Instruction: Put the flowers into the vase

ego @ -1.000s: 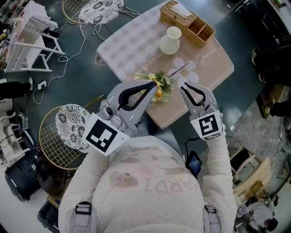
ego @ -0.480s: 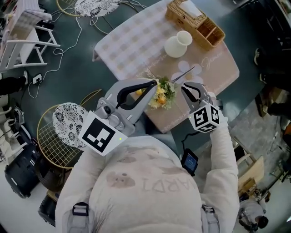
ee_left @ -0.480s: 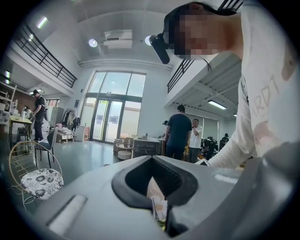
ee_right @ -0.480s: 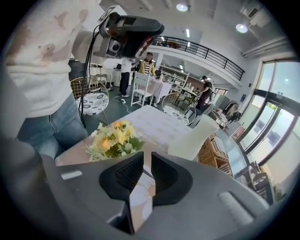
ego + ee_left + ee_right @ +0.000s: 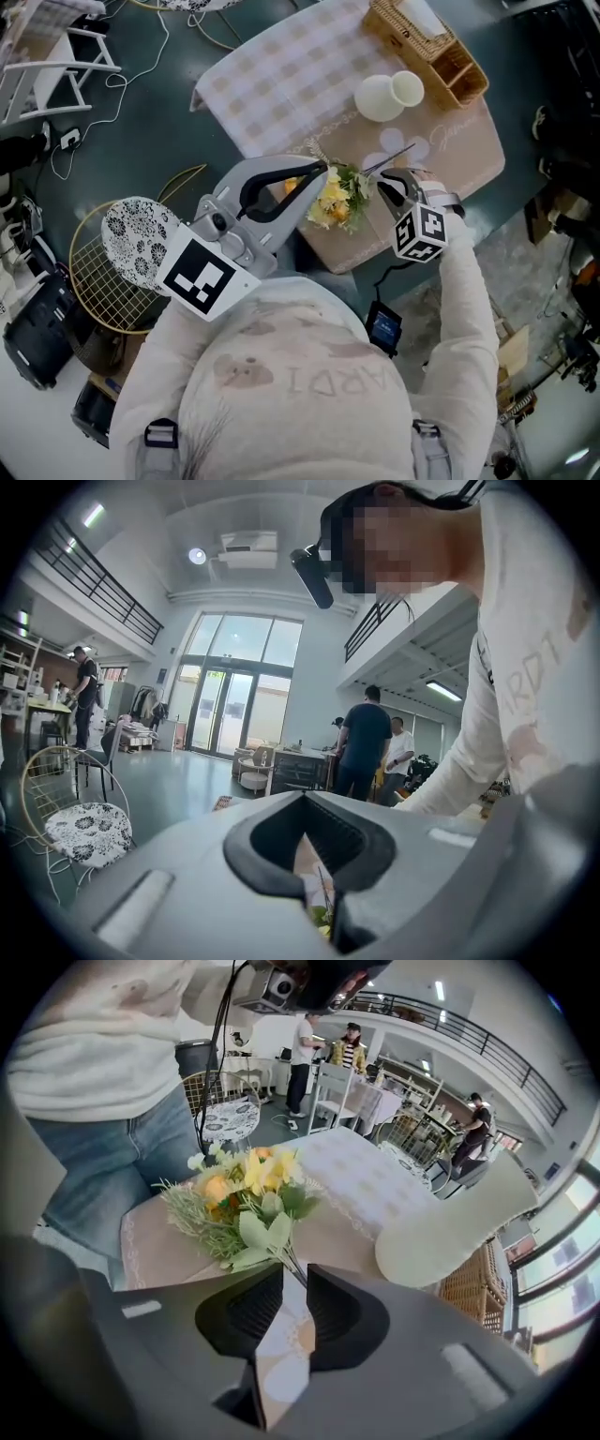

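Left tool (image 5: 322, 172) is clenched on the yellow flowers (image 5: 336, 199), held over the near edge of the worktop (image 5: 459, 155), while I see my right tool (image 5: 396, 183), its jaws just opening, straddling their stem (image 5: 292, 1274) without pressing it, and the cream vase (image 5: 381, 97) sits farther back beside the wicker basket (image 5: 464, 80).

The flowers (image 5: 336, 199), a small bunch of yellow and white blooms with green leaves, were gripped by the left hand-held gripper (image 5: 322, 172) over the near part of the worktop (image 5: 281, 75). Their thin stems pointed toward the cream vase (image 5: 380, 97), which stood well apart.
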`<state>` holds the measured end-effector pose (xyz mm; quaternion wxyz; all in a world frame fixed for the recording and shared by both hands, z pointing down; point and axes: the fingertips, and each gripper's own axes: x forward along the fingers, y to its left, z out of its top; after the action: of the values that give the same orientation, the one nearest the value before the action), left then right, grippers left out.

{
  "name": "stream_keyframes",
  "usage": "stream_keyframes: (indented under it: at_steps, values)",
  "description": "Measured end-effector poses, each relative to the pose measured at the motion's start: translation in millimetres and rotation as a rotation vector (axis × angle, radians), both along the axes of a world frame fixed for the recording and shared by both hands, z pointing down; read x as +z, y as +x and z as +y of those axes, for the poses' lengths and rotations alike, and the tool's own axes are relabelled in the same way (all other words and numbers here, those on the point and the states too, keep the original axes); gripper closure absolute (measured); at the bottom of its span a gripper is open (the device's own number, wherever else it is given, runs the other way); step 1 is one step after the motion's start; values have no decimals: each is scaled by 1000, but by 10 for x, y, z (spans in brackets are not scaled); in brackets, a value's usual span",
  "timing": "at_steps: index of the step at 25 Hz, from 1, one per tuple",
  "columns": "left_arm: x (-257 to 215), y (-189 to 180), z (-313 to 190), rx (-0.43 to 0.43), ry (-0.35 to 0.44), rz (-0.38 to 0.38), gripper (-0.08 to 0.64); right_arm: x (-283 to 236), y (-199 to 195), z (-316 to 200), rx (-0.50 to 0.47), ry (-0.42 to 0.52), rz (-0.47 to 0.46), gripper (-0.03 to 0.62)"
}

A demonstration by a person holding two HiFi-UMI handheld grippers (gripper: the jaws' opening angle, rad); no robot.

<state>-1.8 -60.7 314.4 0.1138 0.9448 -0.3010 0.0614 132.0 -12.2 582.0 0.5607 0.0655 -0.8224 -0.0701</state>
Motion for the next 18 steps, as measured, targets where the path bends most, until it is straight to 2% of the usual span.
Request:
stream_keyframes:
  at_steps: [8,18]
  values:
    - [159,-139,-154,-30,-39,-3,560,330,-2,-70,-134,-52,119,488]
    - [322,-217,-267,-47,-71,-13,560,520,-82,-72,-288,-90,193,485]
